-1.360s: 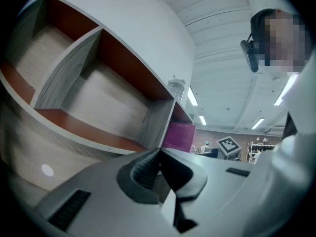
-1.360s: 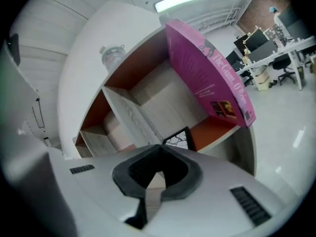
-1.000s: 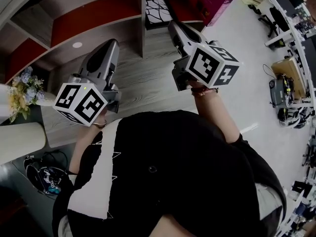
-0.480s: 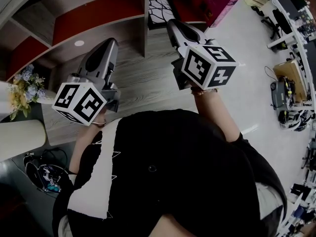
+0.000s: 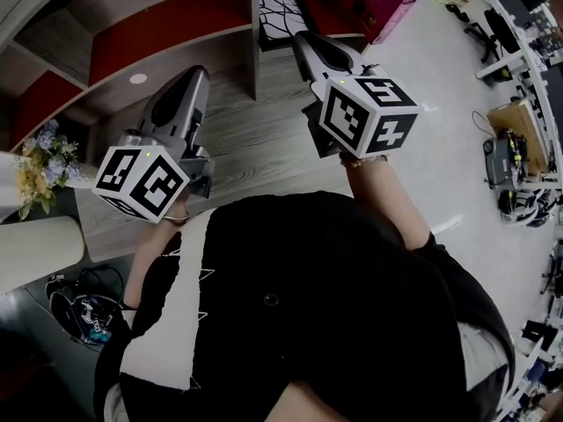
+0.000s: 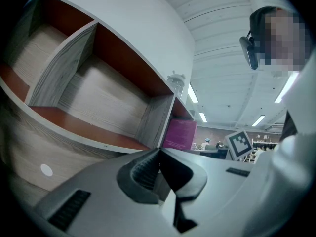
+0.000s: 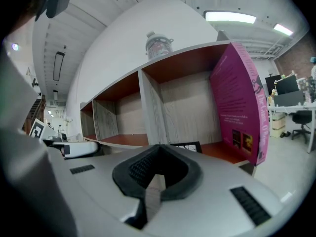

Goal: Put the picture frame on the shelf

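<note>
Black-and-white picture frame is seen set on the grey-and-red wooden shelf; left gripper and barely shifted right gripper are held off, jaws closed on nothing.

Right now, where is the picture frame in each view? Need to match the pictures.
Head view: picture frame at top centre, black-and-white pattern showing, just left of the magenta panel.
Left gripper view: not in it.
Right gripper view: only its dark top edge shows, centre, just above the tips of the jaws.
Shared landmark: the magenta panel, seen in all three views.
</note>
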{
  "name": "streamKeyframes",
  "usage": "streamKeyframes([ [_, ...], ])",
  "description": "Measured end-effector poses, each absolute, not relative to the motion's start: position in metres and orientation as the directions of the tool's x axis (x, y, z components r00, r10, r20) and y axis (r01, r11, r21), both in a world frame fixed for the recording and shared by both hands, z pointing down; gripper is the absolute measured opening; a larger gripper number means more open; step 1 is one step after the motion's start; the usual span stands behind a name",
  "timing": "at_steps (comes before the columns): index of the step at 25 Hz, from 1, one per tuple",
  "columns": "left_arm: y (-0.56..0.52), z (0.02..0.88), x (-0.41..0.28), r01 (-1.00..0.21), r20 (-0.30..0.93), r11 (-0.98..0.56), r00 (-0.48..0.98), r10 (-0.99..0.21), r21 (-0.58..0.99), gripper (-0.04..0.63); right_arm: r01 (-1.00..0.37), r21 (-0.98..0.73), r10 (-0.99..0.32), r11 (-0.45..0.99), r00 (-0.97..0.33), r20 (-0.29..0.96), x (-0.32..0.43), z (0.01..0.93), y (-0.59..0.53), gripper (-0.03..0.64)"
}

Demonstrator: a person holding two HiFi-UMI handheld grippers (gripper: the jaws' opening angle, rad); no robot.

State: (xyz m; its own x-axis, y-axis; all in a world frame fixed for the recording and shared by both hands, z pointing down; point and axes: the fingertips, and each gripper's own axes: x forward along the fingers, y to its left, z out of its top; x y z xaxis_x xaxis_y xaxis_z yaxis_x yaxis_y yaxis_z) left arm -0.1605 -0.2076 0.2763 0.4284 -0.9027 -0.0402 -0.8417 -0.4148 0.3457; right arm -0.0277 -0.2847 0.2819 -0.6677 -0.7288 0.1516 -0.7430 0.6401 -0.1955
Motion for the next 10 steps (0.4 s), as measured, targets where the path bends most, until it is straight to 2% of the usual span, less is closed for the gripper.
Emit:
streamKeyframes([
  [10,-0.2087,0.2724,-0.1563,-0.841,-0.043,-0.417,0.43,-0.902,0.344,0.011,-0.746,-0.173,-0.73,0.643,-0.666,0.154,-0.024,0.2772,-0.2859,0.005],
])
